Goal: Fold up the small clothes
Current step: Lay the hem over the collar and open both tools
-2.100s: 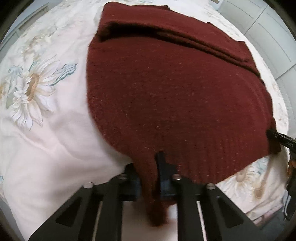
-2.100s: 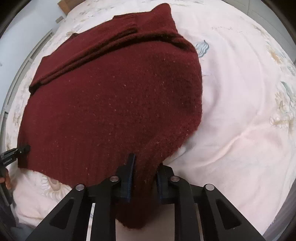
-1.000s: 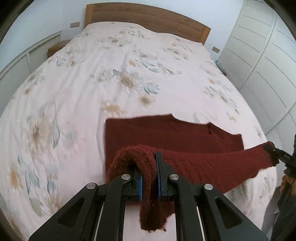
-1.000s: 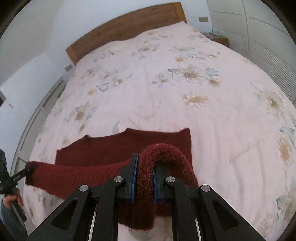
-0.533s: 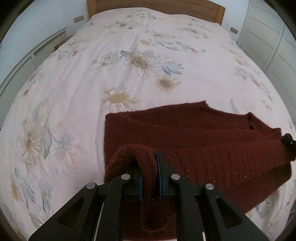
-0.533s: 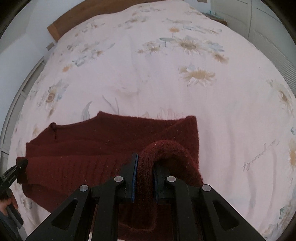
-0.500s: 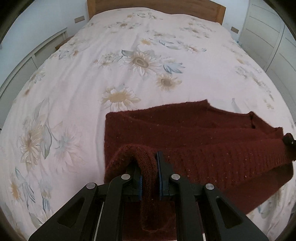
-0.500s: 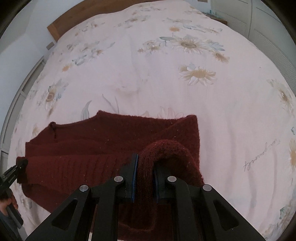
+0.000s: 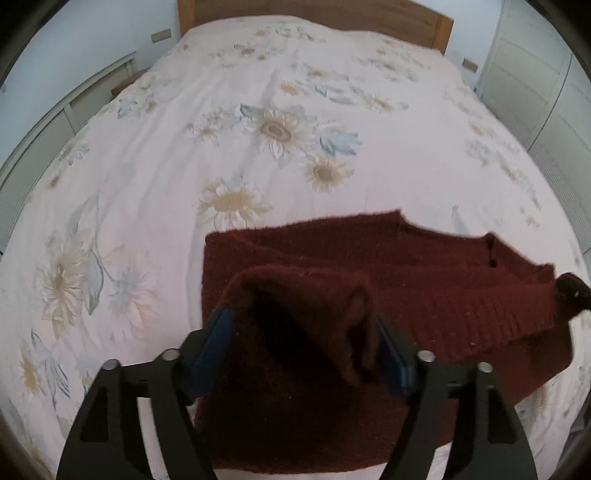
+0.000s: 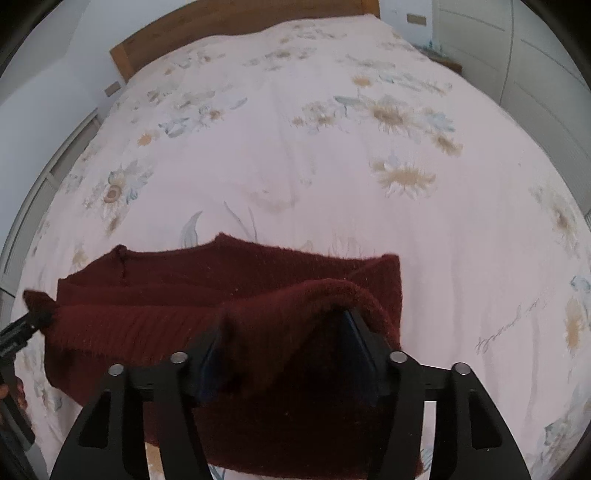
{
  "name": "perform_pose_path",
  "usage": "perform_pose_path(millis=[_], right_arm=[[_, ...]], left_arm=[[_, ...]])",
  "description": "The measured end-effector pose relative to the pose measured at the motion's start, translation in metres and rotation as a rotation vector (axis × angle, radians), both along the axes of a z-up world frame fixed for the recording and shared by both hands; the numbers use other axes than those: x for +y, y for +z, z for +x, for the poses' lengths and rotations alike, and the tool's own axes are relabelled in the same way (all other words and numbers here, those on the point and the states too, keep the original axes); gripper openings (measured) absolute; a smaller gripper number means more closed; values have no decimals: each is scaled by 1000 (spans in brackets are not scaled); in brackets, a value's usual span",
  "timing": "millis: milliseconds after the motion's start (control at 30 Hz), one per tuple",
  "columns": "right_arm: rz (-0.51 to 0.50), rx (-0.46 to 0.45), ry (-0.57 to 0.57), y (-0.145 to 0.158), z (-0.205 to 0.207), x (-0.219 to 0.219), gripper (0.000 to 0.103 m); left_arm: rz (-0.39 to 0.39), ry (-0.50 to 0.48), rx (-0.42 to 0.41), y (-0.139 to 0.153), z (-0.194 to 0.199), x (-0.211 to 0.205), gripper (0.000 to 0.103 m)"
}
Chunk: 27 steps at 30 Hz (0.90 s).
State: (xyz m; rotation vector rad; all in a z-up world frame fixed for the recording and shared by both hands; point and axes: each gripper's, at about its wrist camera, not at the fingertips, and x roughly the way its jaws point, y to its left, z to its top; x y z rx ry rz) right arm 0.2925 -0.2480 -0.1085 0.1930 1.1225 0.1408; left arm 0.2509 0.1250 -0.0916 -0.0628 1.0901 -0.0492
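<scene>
Dark red sweater [image 9: 388, 266] lying folded on the flowery bed cover [image 9: 184, 155], left gripper [image 9: 306, 347] wide open with sweater edge draped over its fingers, right gripper [image 10: 284, 354] wide open too, same edge draped across it, wooden headboard [image 9: 314, 9] far behind

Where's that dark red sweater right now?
The sweater lies folded near the foot of the flowered bed, close below both cameras, its near edge draped between the open fingers of each gripper.

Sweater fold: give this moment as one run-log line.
left gripper: open | right gripper: open | sweater: hem folded over, draped between fingers | bedspread: underneath
</scene>
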Motion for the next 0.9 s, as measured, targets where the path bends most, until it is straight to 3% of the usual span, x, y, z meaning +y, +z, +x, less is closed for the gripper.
perform_pose_path(millis=[100, 333, 433, 467, 567, 733, 900], right_arm=[[-9, -23, 13, 10, -3, 3, 78], [-82, -89, 76, 27, -21, 21, 86], [-116, -114, 108, 26, -32, 36, 103], [-125, -121, 118, 25, -34, 40, 103], [-152, -118, 163, 13, -46, 59, 103], [-156, -68, 218, -20, -65, 84, 103], [-195, -9, 223, -59, -78, 85, 103]], left_arm=[[-53, 14, -19, 12, -2, 3, 83], [-56, -1, -72, 35, -12, -4, 98], [-54, -25, -91, 38, -21, -13, 102], [-44, -38, -101, 37, -25, -19, 102], [3, -83, -108, 27, -33, -35, 102], [11, -126, -39, -7, -42, -56, 102], [75, -137, 21, -45, -49, -58, 102]])
